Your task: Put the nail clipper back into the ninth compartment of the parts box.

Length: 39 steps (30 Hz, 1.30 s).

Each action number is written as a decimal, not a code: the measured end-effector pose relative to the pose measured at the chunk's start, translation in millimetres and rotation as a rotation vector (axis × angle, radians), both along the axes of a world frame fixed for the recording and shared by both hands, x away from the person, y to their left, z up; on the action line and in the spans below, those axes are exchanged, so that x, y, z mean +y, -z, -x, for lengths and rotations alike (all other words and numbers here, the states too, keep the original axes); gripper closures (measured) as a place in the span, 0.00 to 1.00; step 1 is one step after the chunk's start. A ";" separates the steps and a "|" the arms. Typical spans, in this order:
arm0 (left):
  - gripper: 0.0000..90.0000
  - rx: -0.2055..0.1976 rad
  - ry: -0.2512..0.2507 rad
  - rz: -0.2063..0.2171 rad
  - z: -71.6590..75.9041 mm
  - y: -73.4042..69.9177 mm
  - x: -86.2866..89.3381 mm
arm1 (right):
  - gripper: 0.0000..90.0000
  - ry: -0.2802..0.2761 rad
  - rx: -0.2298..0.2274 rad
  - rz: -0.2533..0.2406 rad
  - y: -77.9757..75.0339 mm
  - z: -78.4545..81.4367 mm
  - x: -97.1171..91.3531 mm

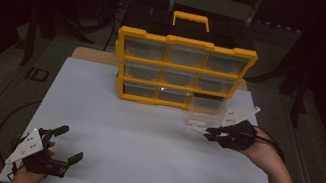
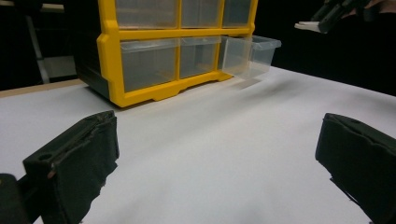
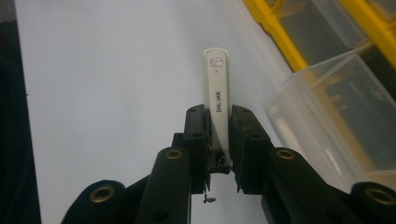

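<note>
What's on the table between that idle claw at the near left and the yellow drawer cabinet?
Nothing: between the left gripper and the yellow cabinet lies bare white tabletop, as the high view and left gripper view show. Its fingers stand apart over it.

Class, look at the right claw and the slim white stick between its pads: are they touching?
Touching. The right gripper view shows the right claw with both black pads pressed flat against the sides of the white stick, no gap, its tip jutting forward.
</note>
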State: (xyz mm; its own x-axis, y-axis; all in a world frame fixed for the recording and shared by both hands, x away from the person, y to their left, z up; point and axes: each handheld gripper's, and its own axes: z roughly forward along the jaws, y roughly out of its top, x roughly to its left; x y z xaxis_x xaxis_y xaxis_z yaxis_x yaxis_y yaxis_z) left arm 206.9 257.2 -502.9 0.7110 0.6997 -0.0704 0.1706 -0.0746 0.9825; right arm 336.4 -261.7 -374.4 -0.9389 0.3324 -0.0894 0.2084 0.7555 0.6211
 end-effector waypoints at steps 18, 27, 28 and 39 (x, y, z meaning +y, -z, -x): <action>0.00 0.000 -0.002 0.001 0.1 0.1 0.4 | 0.86 0.047 -0.043 -0.011 -29.5 -26.2 -5.9; 0.00 -0.001 -0.002 0.002 0.2 0.0 0.3 | 0.86 0.071 -0.057 -0.004 -38.9 -41.0 -7.0; 0.00 -0.001 -0.002 0.002 0.3 -0.1 0.2 | 0.86 0.072 -0.059 -0.002 -39.3 -42.8 -7.1; 0.00 0.000 -0.002 0.001 0.1 0.2 0.7 | 0.86 0.100 -0.066 0.004 -44.6 -65.5 -6.5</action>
State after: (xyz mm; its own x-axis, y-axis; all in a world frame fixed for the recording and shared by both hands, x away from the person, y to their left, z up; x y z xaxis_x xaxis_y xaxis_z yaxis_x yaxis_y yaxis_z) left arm 206.8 258.0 -503.0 0.7093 0.7013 -0.0708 0.1708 -0.0736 0.9825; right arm 401.9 -268.2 -329.8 -0.8930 0.4236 -0.1520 0.2412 0.7357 0.6329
